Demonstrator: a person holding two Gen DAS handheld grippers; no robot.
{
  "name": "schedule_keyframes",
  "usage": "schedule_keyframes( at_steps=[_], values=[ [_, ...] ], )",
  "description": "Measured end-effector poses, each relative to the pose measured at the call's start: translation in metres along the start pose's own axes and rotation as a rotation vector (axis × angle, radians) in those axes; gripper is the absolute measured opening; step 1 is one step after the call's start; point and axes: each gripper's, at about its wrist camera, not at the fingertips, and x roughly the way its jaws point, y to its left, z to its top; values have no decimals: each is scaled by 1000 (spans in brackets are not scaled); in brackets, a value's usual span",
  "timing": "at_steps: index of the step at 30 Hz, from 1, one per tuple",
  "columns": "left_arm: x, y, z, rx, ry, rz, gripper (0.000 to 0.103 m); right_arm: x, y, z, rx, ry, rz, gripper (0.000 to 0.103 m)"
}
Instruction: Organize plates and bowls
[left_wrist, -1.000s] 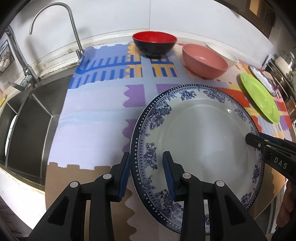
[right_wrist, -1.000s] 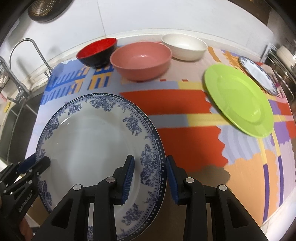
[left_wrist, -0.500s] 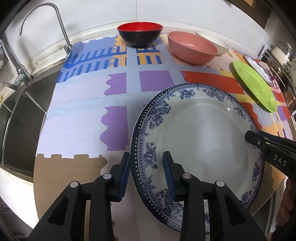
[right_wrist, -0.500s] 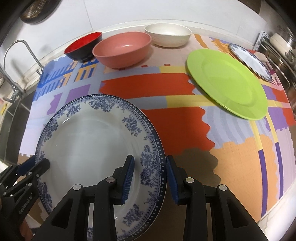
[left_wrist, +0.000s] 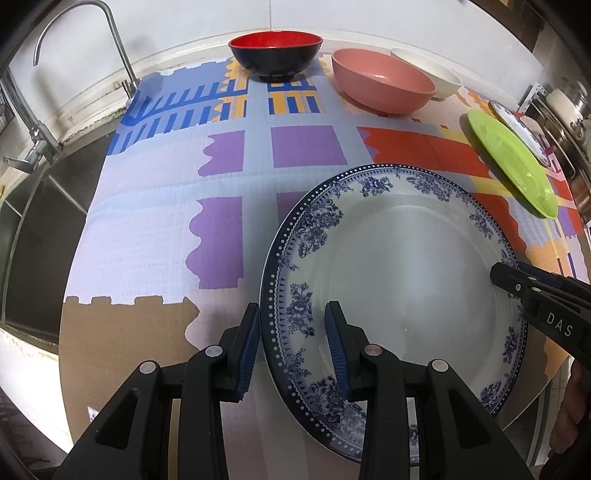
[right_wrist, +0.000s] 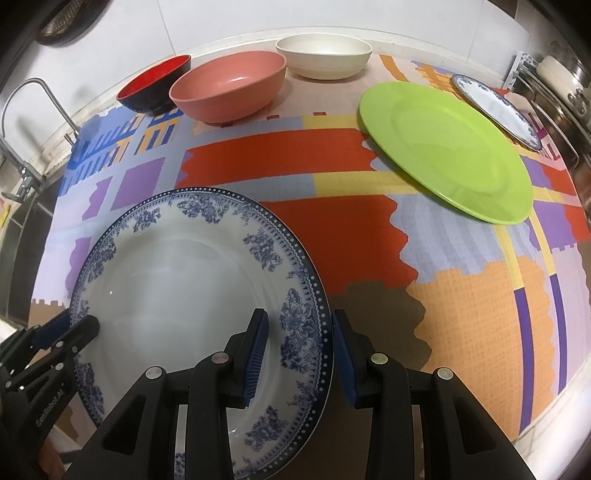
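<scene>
A large white plate with a blue floral rim (left_wrist: 406, 266) (right_wrist: 177, 288) is held just above the near part of the patterned mat. My left gripper (left_wrist: 291, 306) is shut on its left rim, and my right gripper (right_wrist: 300, 314) is shut on its right rim. Each shows in the other's view: the right gripper (left_wrist: 517, 284) and the left gripper (right_wrist: 81, 325). A lime green plate (right_wrist: 447, 147) and a small blue-rimmed plate (right_wrist: 495, 107) lie at the right. Along the back stand a red-and-black bowl (left_wrist: 275, 55), a pink bowl (left_wrist: 382, 85) and a white bowl (right_wrist: 325, 55).
A steel sink (left_wrist: 33, 229) with a curved tap (left_wrist: 74, 22) lies left of the mat (left_wrist: 155, 229). Metal pots (left_wrist: 569, 99) stand on a rack at the far right. The counter's front edge runs close below the held plate.
Both grippers carried the plate a little to the right, toward the green plate, and slightly lower. Both grips stayed the same, and the motion has nearly stopped.
</scene>
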Motion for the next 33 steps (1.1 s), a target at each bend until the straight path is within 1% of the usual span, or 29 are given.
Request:
schedule_keyframes(
  at_steps=[13,16,18,22,24,25,28,29,32,33],
  values=[
    [1,0,0,14,-3,3,38,2,1,-2,1,9,8,38],
    [1,-1,1,25,-8,-3,42,2,0,-3,11,10,14,38],
    [-3,-1,2,37,-28,4,49,2,0,-3,14,11,15,38],
    [-15,0,7,55,-83,22,60,-1,-1,-3,36,4,22,39],
    [-21,1,10,67,-109,22,68,-6,0,-2,36,-10,13,39],
    [-25,1,12,73,-125,21,70,-8,0,-2,37,-16,9,39],
    [-34,-1,16,107,-163,17,76,-16,1,-2,45,-38,7,46],
    [-36,-3,17,125,-171,15,81,-18,1,-2,50,-45,8,47],
    [-40,-8,22,160,-188,7,84,-25,-2,-3,77,-63,6,47],
    [-42,-10,24,174,-194,1,87,-26,-4,-3,87,-68,3,47]
  ],
)
